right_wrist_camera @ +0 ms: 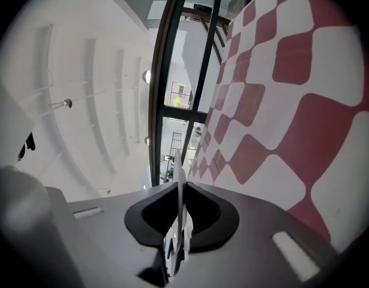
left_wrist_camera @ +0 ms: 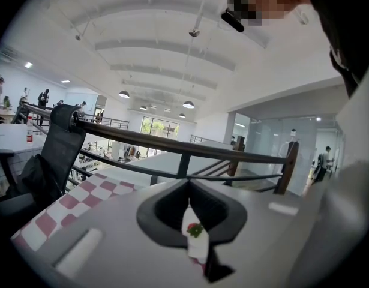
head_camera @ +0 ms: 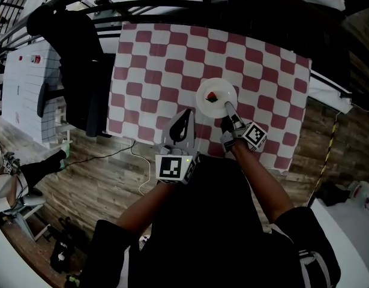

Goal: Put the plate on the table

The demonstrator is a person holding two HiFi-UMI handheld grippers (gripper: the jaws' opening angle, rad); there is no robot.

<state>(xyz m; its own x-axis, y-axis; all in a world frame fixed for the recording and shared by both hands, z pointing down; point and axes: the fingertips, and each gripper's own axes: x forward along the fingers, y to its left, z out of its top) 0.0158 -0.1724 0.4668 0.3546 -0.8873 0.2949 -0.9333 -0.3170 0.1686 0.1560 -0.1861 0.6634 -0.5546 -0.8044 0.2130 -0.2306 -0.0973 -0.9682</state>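
A white plate [head_camera: 209,104] with a small red and green piece of food [head_camera: 212,96] on it sits over the red-and-white checked tablecloth [head_camera: 166,65], near the table's front edge. My right gripper [head_camera: 228,107] is shut on the plate's near rim. In the right gripper view the plate [right_wrist_camera: 180,221] stands edge-on between the jaws of that gripper [right_wrist_camera: 179,188], with the cloth [right_wrist_camera: 280,101] close beside it. I cannot tell whether the plate touches the cloth. My left gripper [head_camera: 185,114] hovers shut and empty at the front edge, left of the plate. The left gripper [left_wrist_camera: 188,188] looks through its slit at the plate [left_wrist_camera: 196,245].
A black chair draped with dark clothing [head_camera: 76,59] stands at the table's left side, next to a white cabinet [head_camera: 25,89]. A dark railing [head_camera: 172,5] runs behind the table. A white cable [head_camera: 136,161] lies on the wooden floor, and a seated person's leg [head_camera: 40,167] shows at the left.
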